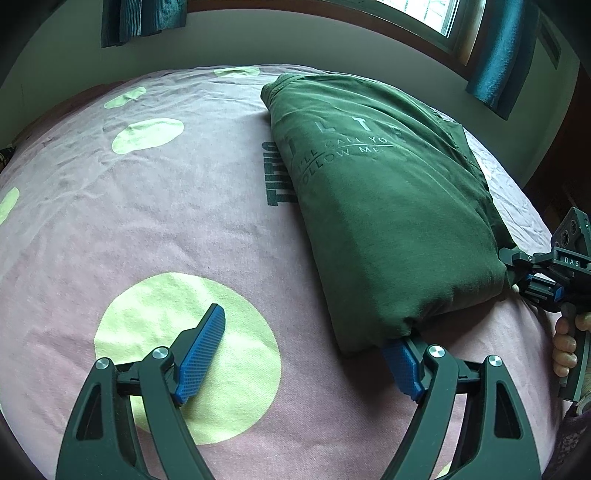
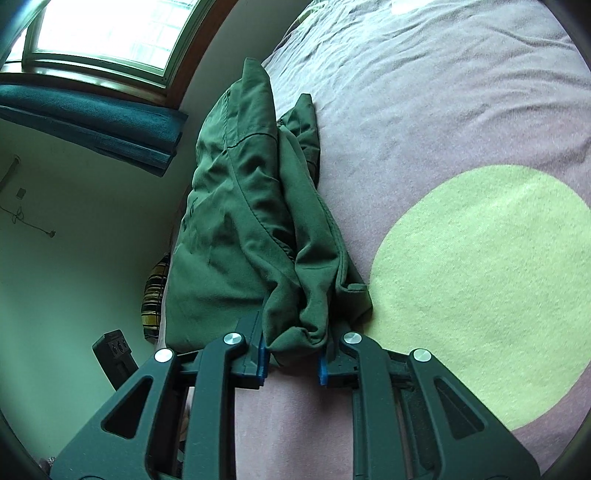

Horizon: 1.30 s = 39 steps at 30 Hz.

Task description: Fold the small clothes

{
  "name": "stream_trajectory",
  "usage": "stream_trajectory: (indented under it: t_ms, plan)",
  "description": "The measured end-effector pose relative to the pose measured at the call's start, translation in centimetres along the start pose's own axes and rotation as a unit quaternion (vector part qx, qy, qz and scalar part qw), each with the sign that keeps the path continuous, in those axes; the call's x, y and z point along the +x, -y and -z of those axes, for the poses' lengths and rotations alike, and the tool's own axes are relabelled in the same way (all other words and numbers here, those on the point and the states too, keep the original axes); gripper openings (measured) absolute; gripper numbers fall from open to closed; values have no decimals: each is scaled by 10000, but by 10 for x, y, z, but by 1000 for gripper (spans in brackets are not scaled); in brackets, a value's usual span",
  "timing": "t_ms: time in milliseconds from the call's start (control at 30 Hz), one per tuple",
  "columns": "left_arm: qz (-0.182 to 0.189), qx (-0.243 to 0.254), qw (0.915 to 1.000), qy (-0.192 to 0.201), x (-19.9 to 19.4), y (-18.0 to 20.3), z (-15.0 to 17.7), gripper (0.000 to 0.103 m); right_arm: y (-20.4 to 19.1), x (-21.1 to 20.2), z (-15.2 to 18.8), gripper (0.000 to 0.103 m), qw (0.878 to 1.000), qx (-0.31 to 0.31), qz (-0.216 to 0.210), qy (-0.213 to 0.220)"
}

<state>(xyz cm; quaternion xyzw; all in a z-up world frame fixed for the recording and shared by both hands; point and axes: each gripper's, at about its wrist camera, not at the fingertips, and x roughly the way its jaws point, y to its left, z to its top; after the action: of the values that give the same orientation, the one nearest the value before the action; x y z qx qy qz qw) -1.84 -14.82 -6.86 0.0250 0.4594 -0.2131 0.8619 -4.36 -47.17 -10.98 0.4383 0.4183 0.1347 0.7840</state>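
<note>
Fabric here is a dark green T-shirt point(image 1: 369, 192), soft jersey knit, light, no stiffness of its own: it drapes and bunches wherever it isn't supported. It lies on the pink bedsheet point(image 1: 166, 229) with pale green dots, already doubled into a long narrow bundle, printed side up, running from the near edge of the bed toward the window point(image 1: 424, 11). Right gripper point(image 2: 291, 354) is clamped on the near right corner of the bundle; wrist view shows a thick wad of several layers pinched between the blue pads point(image 2: 262, 354), so the jaws stand slightly apart only because of the cloth. Left gripper point(image 1: 306, 354) stands wide apart: one finger point(image 1: 201, 350) rests over a green dot on bare sheet, the other pad point(image 1: 400, 363) is tucked just under the near left corner of the shirt, nothing pinched yet. Judgement: low slip risk on knurled pads, but layers can slide against each other, so a grip must catch all layers at the hem edge, not just the top one. Best hold points are the two near corners, taken evenly, lifted together to keep the fold line straight. Uneven pull will skew the bundle; a loose sleeve edge on the right side point(image 2: 306, 122) may spill out.
</note>
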Motion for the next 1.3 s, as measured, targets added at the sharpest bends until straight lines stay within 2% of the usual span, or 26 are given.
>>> stream_trajectory:
  t_ms: [167, 267, 333, 400, 433, 467, 500, 567, 633, 800, 900, 1033, 1167, 1200, 1233, 1267, 1300]
  plan:
    - [41, -15, 10000, -17, 0, -1, 0, 82, 1, -3, 1, 20, 9999, 44, -112, -14]
    - [118, 50, 9999, -31, -4, -2, 3, 81, 0, -10, 3, 27, 9999, 30, -151, -70]
    - [353, 116, 9993, -85, -10, -4, 6, 81, -2, -19, 3, 33, 9999, -28, -79, -83]
    - [919, 84, 9957, -124, -24, -11, 10, 81, -6, -31, 2, 51, 9998, -180, -8, -15]
    - [1072, 54, 9942, -119, -28, -15, 9, 81, -8, -37, 0, 58, 9996, -259, 41, 49]
    - [1257, -45, 9920, -55, -35, -22, 4, 81, -11, -42, -4, 70, 9992, -371, 120, 97]
    - [1366, -137, 9905, 7, -39, -29, -2, 81, -12, -43, -9, 73, 9988, -459, 164, 102]
    - [1597, -367, 9864, 98, -37, -44, -22, 81, -12, -41, -24, 73, 9983, -541, 221, 91]
    - [1783, -577, 9823, 82, -24, -54, -47, 81, -11, -29, -47, 73, 9983, -569, 84, -2]
    - [2085, -888, 9738, -209, 28, -57, -96, 81, -2, 11, -108, 73, 9986, -456, -161, -204]
    - [2033, -964, 9738, -318, 58, -54, -122, 81, 1, 36, -136, 73, 9978, -294, -513, -312]
    - [2115, -1197, 9691, -428, 93, -57, -153, 83, -6, 63, -163, 76, 9950, -211, -872, -445]
    - [2260, -1453, 9605, -724, 120, -61, -170, 85, -19, 85, -176, 78, 9947, -414, -742, -587]
    - [2276, -1529, 9587, -752, 124, -63, -173, 83, -23, 92, -180, 74, 9944, -504, -641, -670]
    - [2248, -1556, 9591, -737, 124, -64, -175, 76, -24, 98, -181, 67, 9941, -540, -565, -754]
    - [2132, -1522, 9626, -686, 125, -64, -177, 71, -24, 104, -181, 48, 9939, -504, -500, -844]
    - [2064, -1449, 9653, -682, 126, -63, -178, 60, -22, 108, -181, 39, 9942, -477, -404, -873]
